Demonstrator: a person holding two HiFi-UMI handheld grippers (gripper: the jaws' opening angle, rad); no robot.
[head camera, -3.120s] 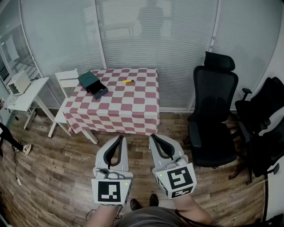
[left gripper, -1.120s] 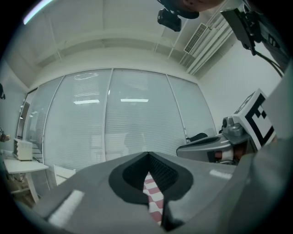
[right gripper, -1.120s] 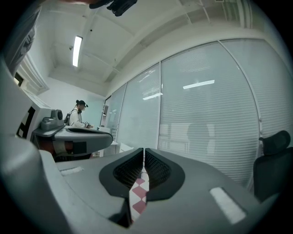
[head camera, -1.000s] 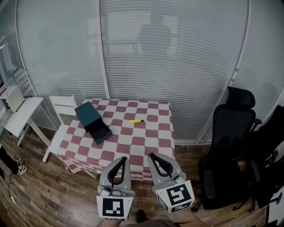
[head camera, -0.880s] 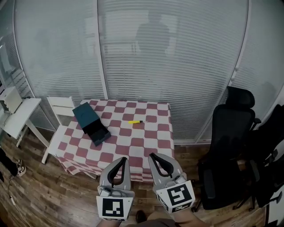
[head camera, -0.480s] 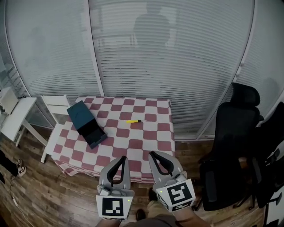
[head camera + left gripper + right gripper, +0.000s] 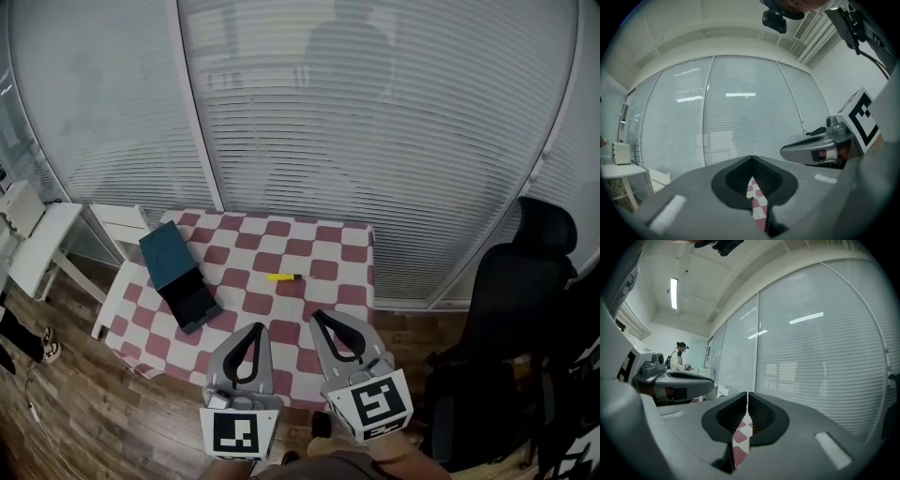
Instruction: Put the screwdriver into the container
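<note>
A small yellow screwdriver lies near the middle of the table with the red-and-white checked cloth. The dark teal container sits on the table's left part, its lower section pulled out toward me. Both grippers hang in front of the table's near edge, well short of the screwdriver. My left gripper is shut with nothing in it, and my right gripper is also shut and empty. In the left gripper view the jaws meet, with a strip of checked cloth showing below. The right gripper view shows its jaws closed likewise.
A white chair stands at the table's left end, with a white side table beyond it. A black office chair is on the right. A glass wall with blinds runs behind the table. A person stands far off.
The view has come closer to the table, which now lies just beyond the grippers. Both grippers stay shut and side by side.
</note>
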